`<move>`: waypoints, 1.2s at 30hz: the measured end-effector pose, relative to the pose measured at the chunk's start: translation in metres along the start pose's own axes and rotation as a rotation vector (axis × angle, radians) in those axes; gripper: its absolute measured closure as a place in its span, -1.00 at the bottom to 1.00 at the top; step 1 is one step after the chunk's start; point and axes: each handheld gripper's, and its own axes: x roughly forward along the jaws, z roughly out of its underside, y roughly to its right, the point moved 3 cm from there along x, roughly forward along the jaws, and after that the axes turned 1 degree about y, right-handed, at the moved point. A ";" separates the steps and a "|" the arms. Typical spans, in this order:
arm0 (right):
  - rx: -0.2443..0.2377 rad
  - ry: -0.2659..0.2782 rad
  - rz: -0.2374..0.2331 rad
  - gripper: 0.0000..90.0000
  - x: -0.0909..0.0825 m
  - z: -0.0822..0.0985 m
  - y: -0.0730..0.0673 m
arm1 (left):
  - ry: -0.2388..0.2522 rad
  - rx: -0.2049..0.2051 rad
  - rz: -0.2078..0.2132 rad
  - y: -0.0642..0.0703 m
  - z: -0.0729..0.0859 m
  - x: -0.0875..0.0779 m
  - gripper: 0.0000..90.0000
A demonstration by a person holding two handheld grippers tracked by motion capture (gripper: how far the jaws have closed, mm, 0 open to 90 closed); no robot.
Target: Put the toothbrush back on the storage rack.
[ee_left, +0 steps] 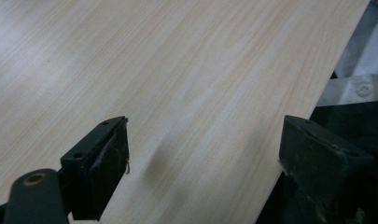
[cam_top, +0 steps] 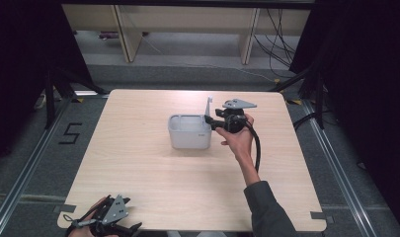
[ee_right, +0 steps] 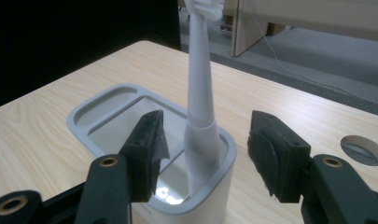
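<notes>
The right gripper [ee_right: 203,154] stands open around the white toothbrush [ee_right: 198,93], not touching it; the toothbrush stands upright in the grey holder [ee_right: 93,116] mid-tabletop [cam_top: 138,173].

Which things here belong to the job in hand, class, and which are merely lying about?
In the job:
- white toothbrush, standing in the holder
- grey holder
- right hand-held gripper, jaws open either side of the toothbrush

Lying about:
- left hand-held gripper, open over bare table
- round hole in the tabletop
</notes>
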 end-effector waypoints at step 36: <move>0.054 0.011 -0.060 -0.37 -0.030 0.013 -0.025 | 0.009 -0.001 -0.005 -0.001 -0.001 -0.001 -0.65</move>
